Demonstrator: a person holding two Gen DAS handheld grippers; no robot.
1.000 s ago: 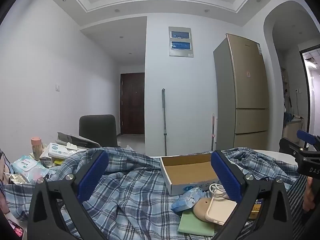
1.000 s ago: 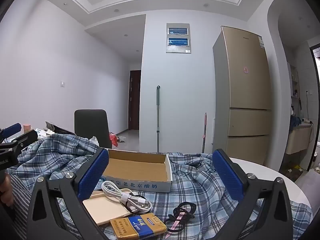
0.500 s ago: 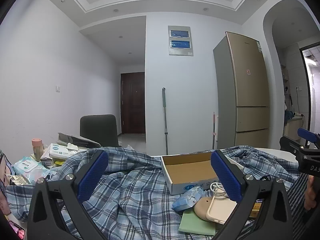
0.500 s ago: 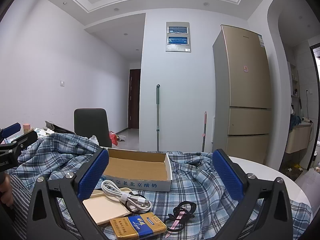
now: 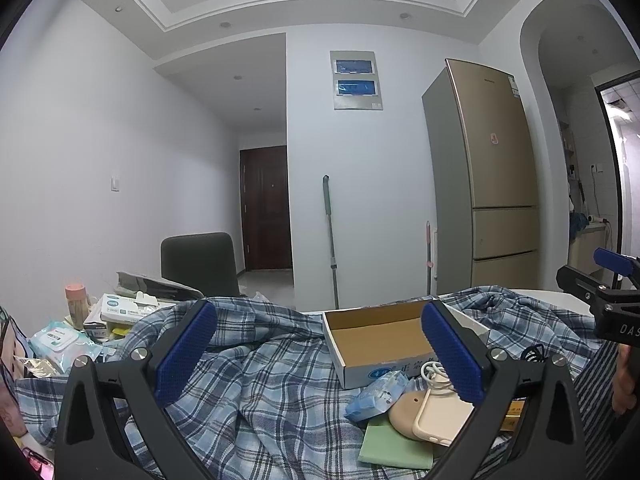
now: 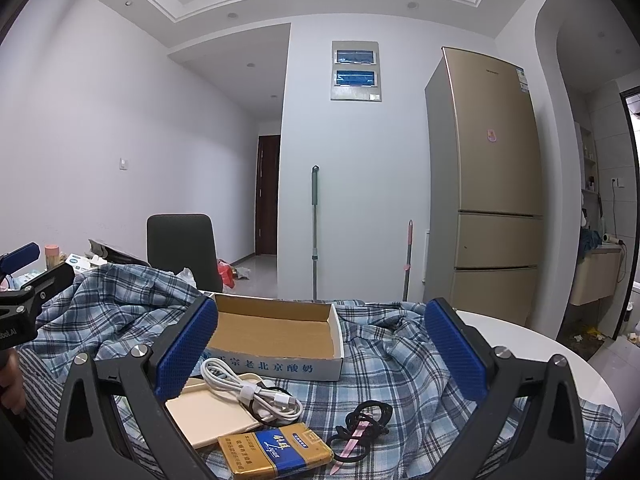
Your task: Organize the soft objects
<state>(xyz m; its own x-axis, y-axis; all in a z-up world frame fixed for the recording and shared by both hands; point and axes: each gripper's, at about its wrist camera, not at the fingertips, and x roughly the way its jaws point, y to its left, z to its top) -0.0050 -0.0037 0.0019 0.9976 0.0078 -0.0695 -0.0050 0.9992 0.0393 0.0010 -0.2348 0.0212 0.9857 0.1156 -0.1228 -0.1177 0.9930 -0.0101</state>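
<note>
An open, empty cardboard box [image 5: 380, 336] [image 6: 276, 330] sits on a rumpled blue plaid shirt [image 5: 260, 384] [image 6: 380, 364] that covers the table. In front of the box lie a blue tissue pack [image 5: 376, 396], a beige phone case [image 5: 440, 416] [image 6: 208, 412], a green pad [image 5: 394, 446], a white coiled cable [image 6: 252, 392], a gold and blue packet [image 6: 276, 452] and black hair ties [image 6: 368, 424]. My left gripper [image 5: 320, 356] is open and empty above the shirt. My right gripper [image 6: 320, 356] is open and empty above the small items.
Wet wipes [image 5: 56, 344], tissue boxes [image 5: 124, 308] and a pink-lidded jar [image 5: 76, 300] crowd the table's left end. A dark chair [image 5: 198, 264] stands behind. The white round table edge [image 6: 560, 364] shows at right. A fridge [image 6: 492, 208] stands against the far wall.
Both views have shifted very slightly; the grippers stay open and nothing on the table has moved.
</note>
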